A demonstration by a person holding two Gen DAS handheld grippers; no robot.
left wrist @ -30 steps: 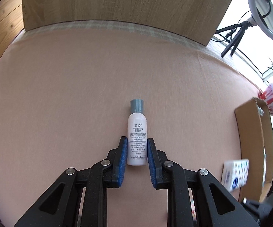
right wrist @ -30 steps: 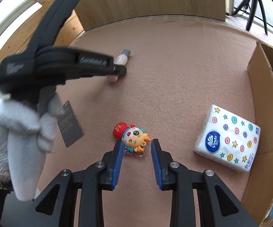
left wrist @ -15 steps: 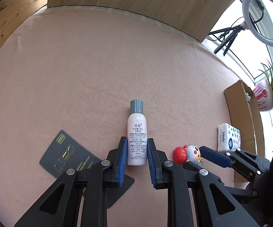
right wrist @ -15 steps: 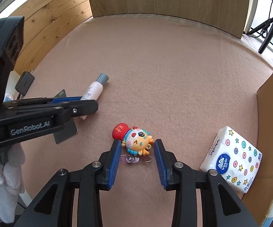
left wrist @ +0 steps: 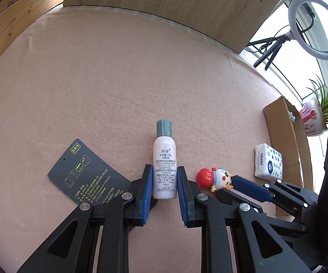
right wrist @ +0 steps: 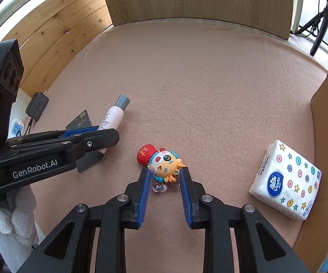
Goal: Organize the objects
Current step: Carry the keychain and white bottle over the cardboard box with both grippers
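Left gripper (left wrist: 163,183): jaws pinching lower body of white bottle (left wrist: 165,169), grey cap pointing away, over pink bench (left wrist: 118,79). Black card (left wrist: 88,173) flat on bench just left of bottle. Right gripper (right wrist: 164,183): jaws spread, flanking cartoon keychain figure (right wrist: 161,160) lying on bench. Tissue pack (right wrist: 285,178) right of figure, beside cardboard box (right wrist: 327,141) wall.

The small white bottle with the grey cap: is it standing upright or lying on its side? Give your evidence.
Lying on its side. The bottle rests lengthwise on the pink cloth, label up, its base between the left gripper's blue fingers.
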